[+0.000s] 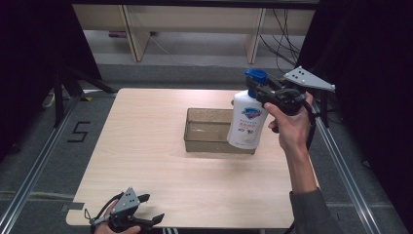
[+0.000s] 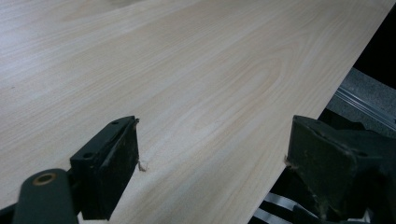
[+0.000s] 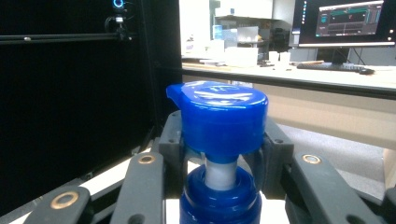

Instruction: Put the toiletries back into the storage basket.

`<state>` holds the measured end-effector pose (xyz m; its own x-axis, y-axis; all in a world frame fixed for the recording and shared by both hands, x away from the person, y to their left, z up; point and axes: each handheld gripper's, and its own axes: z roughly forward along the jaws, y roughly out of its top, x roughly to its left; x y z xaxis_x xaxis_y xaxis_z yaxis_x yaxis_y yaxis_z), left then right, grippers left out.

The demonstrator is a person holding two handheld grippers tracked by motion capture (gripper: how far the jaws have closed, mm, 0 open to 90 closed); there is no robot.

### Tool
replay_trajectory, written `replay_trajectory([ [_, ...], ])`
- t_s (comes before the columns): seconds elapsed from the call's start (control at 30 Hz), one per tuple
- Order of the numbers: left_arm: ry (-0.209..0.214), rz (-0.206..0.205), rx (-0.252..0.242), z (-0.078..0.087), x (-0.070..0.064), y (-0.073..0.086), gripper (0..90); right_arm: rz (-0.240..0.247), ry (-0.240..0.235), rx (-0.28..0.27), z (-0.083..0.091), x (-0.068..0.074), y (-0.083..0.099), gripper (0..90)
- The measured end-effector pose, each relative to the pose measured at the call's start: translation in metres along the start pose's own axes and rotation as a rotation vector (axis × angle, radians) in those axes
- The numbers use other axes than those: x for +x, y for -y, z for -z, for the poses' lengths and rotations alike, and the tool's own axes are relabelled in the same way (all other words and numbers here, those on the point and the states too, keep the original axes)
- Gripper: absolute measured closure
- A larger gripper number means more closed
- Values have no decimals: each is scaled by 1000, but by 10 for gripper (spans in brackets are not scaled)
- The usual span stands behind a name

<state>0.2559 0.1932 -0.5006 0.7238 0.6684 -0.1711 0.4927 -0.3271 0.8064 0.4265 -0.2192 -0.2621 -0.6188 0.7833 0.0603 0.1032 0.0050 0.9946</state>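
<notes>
Two grippers work at opposite corners in the high view: the right gripper (image 1: 257, 89) holds a white pump bottle (image 1: 247, 122) by its neck, just under the blue pump cap (image 1: 255, 75), lifted at the right end of a clear rectangular tray (image 1: 207, 129) that sits mid-table. The bottle hangs in front of the tray's right end, whose wall stands close beside it. The wooden table (image 1: 146, 161) lies bare to the left and front of the tray, and its right edge runs close under the person's forearm (image 1: 304, 170). The left gripper (image 1: 146, 209) rests at the near left corner, jaws apart, beside the front edge

From the left gripper view, the jaws stand wide apart over bare tabletop (image 2: 187, 70), the table edge running just inside the right-hand jaw

From the right gripper view, the jaws are clamped on the bottle's neck below the blue pump cap (image 3: 219, 121), with a desk and monitor (image 3: 348, 21) far behind
</notes>
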Motion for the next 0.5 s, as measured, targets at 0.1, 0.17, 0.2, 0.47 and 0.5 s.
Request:
replay_trajectory([
  [0.1, 2, 0, -7, 0, 0, 0, 159, -5, 2, 1, -5, -4, 1, 618],
  [0.17, 4, 2, -9, 0, 0, 0, 159, -4, 8, 2, -7, -7, 2, 618],
  [0.2, 6, 0, -12, -1, 0, 0, 159, -6, 9, 3, -8, -8, 3, 619],
  [0.47, 9, 2, -17, -1, 0, 1, 159, -18, 36, 12, -21, -19, 4, 618],
  [0.5, 9, 2, -17, -1, 0, 1, 159, -18, 36, 12, -21, -19, 4, 618],
])
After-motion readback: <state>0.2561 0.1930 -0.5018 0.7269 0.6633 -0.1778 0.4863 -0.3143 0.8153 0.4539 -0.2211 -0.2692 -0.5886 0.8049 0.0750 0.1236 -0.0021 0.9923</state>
